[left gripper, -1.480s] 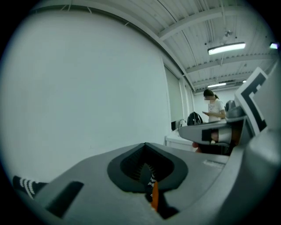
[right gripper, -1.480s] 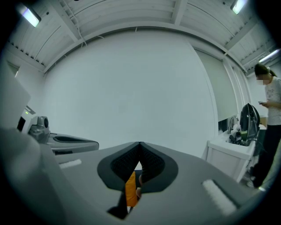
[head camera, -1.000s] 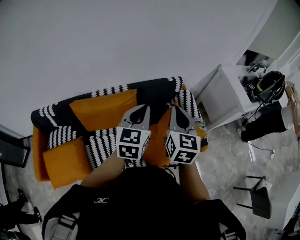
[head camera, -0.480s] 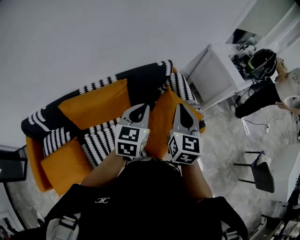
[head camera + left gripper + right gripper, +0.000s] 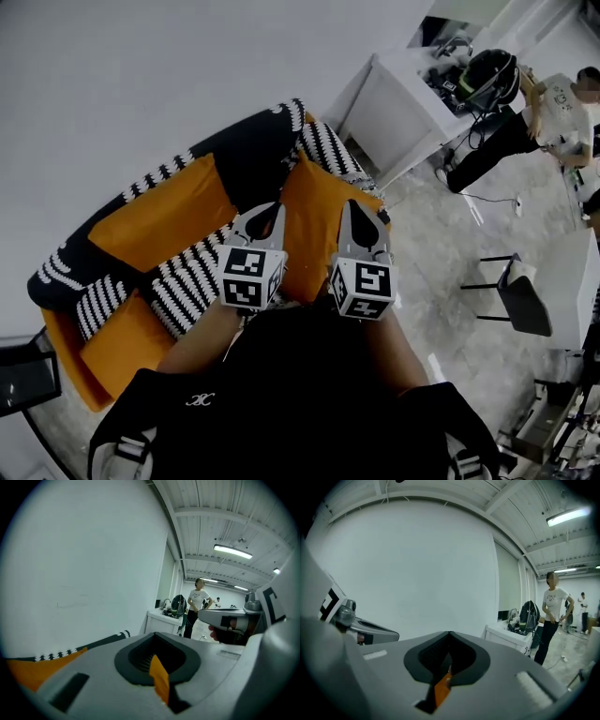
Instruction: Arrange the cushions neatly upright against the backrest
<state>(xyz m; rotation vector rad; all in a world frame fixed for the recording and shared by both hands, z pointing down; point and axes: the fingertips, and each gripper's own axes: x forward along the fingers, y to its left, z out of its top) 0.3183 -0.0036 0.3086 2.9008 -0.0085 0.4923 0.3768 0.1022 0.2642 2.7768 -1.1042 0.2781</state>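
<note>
- Grippers sit side by side just ahead of the person's body in the head view. The left gripper [image 5: 269, 208] and the right gripper [image 5: 349, 204] each carry a cube of square black-and-white markers.
- Each gripper's own view shows its jaws pressed together. A thin sliver of orange shows through the slit below the tips. I cannot tell whether any fabric is pinched there.
- A large orange square fabric cushion [image 5: 317, 220] lies tilted on the right part of the orange sofa [image 5: 58, 352]. The left gripper's tip is over its left edge and the right gripper's tip over its right half.
- A second orange cushion [image 5: 164, 220] leans against the backrest further left. A third orange cushion [image 5: 117, 342] lies flat on the seat at the sofa's left end.
- A black-and-white striped cushion [image 5: 192, 281] lies on the seat between the orange ones, just beside the left gripper. More striped fabric shows at the far left and on the right arm.
- A black throw with white patterned borders [image 5: 246, 155] is draped over the backrest.
- The sofa stands against a plain white wall [image 5: 122, 84] on a pale marble-patterned floor [image 5: 436, 253].
- A white box-shaped surface [image 5: 394, 103] stands right of the sofa, with a black rounded object [image 5: 489, 70] on top.
- A standing person [image 5: 558, 103] is near that surface, and a black chair [image 5: 520, 302] stands well apart on the floor.
</note>
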